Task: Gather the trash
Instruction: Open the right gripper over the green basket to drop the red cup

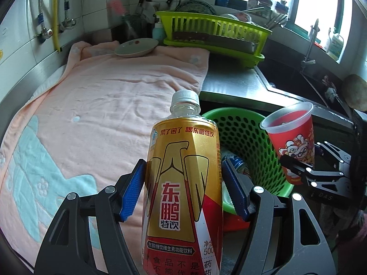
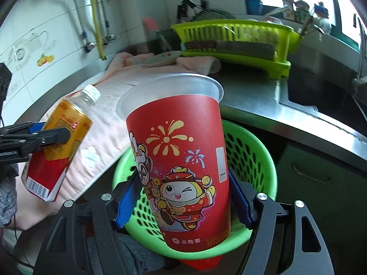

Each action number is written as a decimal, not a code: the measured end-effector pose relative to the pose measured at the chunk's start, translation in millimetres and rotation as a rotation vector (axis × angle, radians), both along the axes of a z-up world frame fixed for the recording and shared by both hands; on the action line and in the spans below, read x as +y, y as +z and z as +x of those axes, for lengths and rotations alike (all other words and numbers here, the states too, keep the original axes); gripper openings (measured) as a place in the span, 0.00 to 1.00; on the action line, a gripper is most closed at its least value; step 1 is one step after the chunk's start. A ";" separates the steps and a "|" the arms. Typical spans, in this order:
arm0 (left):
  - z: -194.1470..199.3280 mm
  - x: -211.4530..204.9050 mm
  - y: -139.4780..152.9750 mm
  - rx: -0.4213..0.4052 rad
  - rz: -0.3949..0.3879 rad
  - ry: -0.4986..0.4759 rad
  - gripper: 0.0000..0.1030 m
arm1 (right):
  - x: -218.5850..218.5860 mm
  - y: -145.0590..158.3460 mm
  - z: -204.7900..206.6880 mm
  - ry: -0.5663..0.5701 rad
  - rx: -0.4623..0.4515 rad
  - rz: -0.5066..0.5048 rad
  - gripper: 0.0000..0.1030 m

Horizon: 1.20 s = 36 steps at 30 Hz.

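Note:
My left gripper (image 1: 183,188) is shut on a gold and red drink bottle (image 1: 183,183) with a white cap, held upright over the pink towel's edge, left of the green basket (image 1: 247,142). My right gripper (image 2: 183,197) is shut on a red paper cup (image 2: 185,165) with cartoon prints, held above the green perforated basket (image 2: 250,160). The cup also shows in the left wrist view (image 1: 291,137), and the bottle shows in the right wrist view (image 2: 59,146). A can (image 1: 236,162) lies inside the basket.
A pink towel (image 1: 103,105) covers the steel counter (image 1: 231,82). A plate (image 1: 135,48) lies at the towel's far end. A lime dish rack (image 1: 213,36) stands behind it. A sink (image 2: 321,94) with a tap is at the right.

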<state>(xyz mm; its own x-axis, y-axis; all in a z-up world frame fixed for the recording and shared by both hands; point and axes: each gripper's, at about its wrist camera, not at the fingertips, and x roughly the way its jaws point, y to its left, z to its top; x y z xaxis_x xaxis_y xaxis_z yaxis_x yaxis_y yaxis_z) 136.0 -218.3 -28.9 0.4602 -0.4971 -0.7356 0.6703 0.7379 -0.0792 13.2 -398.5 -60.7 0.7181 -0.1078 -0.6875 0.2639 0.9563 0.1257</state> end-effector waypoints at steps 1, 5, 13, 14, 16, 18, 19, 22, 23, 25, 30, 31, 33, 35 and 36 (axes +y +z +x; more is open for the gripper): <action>-0.1 -2.1 -0.2 0.003 -0.001 -0.002 0.64 | -2.8 -2.1 -1.1 -0.006 0.004 0.002 0.67; -3.4 -13.9 -0.9 0.007 -0.004 -0.013 0.64 | -12.1 -12.1 -2.9 -0.032 0.023 0.011 0.67; -7.4 -38.2 -6.9 0.021 -0.001 -0.039 0.64 | -27.4 -31.5 -4.5 -0.069 0.057 0.039 0.67; -7.8 -42.1 -8.7 0.024 0.002 -0.042 0.64 | -28.9 -33.0 -4.2 -0.070 0.058 0.045 0.67; -7.9 -48.2 -11.8 0.030 0.006 -0.047 0.64 | -31.1 -36.0 -3.7 -0.072 0.065 0.047 0.67; -7.8 -52.5 -13.8 0.038 0.007 -0.051 0.64 | -32.8 -37.3 -4.5 -0.073 0.065 0.047 0.67; -7.7 -54.9 -14.5 0.040 0.007 -0.053 0.64 | -33.4 -37.6 -5.3 -0.075 0.064 0.050 0.67; -7.3 -61.1 -15.5 0.049 0.003 -0.057 0.64 | -35.3 -37.0 -8.4 -0.077 0.060 0.053 0.67; -6.5 -63.5 -15.9 0.054 -0.002 -0.059 0.64 | -35.4 -36.6 -9.3 -0.078 0.057 0.053 0.67; -5.8 -67.4 -16.9 0.063 -0.012 -0.062 0.64 | -35.7 -35.1 -12.0 -0.077 0.051 0.059 0.67; -4.3 -77.4 -23.5 0.077 -0.015 -0.059 0.64 | -32.6 -30.7 -16.7 -0.073 0.041 0.054 0.67; -4.6 -79.0 -24.9 0.078 -0.014 -0.061 0.64 | -31.4 -30.2 -17.9 -0.071 0.039 0.056 0.67; -4.9 -81.7 -26.5 0.077 -0.010 -0.062 0.65 | -30.3 -29.6 -19.3 -0.071 0.036 0.054 0.67; -4.6 -84.4 -28.3 0.081 -0.011 -0.065 0.65 | -29.2 -29.3 -20.8 -0.074 0.034 0.055 0.67; -4.2 -86.0 -29.5 0.083 -0.010 -0.065 0.65 | -28.6 -29.2 -21.5 -0.075 0.033 0.059 0.68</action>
